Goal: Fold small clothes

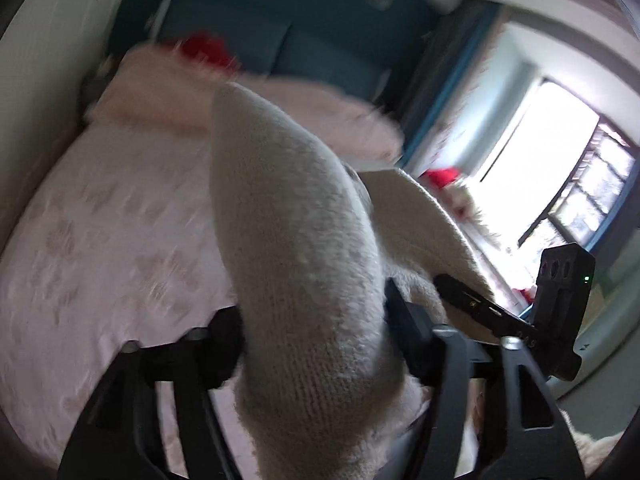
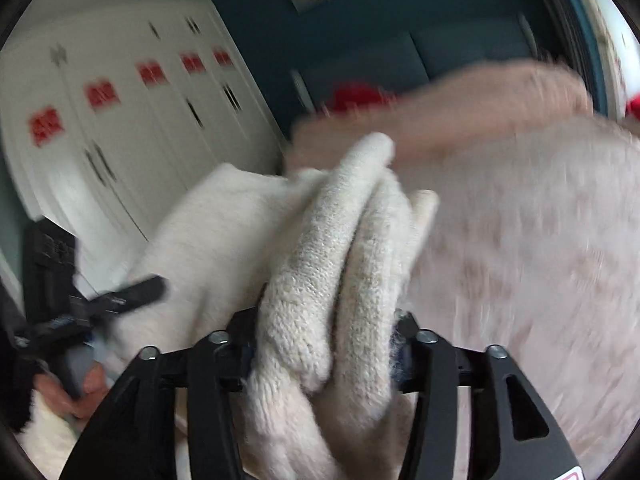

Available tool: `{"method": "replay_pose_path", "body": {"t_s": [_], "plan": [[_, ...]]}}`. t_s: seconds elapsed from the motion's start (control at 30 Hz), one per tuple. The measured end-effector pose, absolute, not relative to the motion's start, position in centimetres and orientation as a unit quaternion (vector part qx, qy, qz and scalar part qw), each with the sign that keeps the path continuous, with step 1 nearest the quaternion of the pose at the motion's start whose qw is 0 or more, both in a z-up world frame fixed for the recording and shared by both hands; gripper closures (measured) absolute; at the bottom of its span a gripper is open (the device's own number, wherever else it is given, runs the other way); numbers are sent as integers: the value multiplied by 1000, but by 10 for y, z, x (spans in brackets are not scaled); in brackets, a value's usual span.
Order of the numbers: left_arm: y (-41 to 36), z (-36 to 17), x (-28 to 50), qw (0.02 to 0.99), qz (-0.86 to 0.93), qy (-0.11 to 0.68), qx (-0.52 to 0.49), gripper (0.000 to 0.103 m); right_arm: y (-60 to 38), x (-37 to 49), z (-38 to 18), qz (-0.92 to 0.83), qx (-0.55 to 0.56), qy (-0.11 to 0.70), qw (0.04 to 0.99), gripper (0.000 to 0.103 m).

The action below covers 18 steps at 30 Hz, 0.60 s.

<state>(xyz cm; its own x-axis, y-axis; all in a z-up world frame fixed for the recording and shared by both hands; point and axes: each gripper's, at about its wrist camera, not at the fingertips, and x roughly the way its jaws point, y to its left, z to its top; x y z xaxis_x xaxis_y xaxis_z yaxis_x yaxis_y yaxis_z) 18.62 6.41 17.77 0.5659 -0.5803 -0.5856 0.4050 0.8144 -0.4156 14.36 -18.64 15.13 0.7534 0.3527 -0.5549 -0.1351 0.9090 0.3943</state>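
Both grippers hold one cream knitted garment [image 1: 296,264] lifted clear above the pink bedspread [image 1: 100,240], which serves as the landmark here. Left gripper [image 1: 316,344]: jaws clamped on a thick rolled edge of the knit, which bulges up between the fingers and hides most of the bed beyond. Right gripper [image 2: 324,344]: jaws likewise closed on a bunch of two or three gathered folds. In the left view the right gripper's black body sits just beside the garment, toward the window [image 1: 560,160] side of the bedspread; the stretch of knit between the two grips sags loosely. Background is motion-blurred (details of the fluffy pink blanket [image 1: 248,108] at the head of the bedspread are unreliable). Judgement: the step in hand is the lift-and-spread before any fold; no crease is laid yet. Next move probably calls for drawing the grippers apart to tension the fabric, then lowering it flat onto the bedspread.
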Motion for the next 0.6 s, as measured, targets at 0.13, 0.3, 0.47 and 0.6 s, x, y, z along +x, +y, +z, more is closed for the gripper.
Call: {"method": "replay_pose_path", "body": {"t_s": [0.13,0.3,0.47,0.6], "plan": [[91,51,211,865,-148,472,-85,24,-174,159,24,59,137,464,873,50],[109,14,198,851,-152,483,-141,21,-183,147,10,52,167,476,862,45],[107,4,218,845,-154,487,-159,11,-185,195,6,67,210,491,843,15],[105,-20,234,836,-128,514,-146,32,-168,227,-46,108,263,552,784,62]]}}
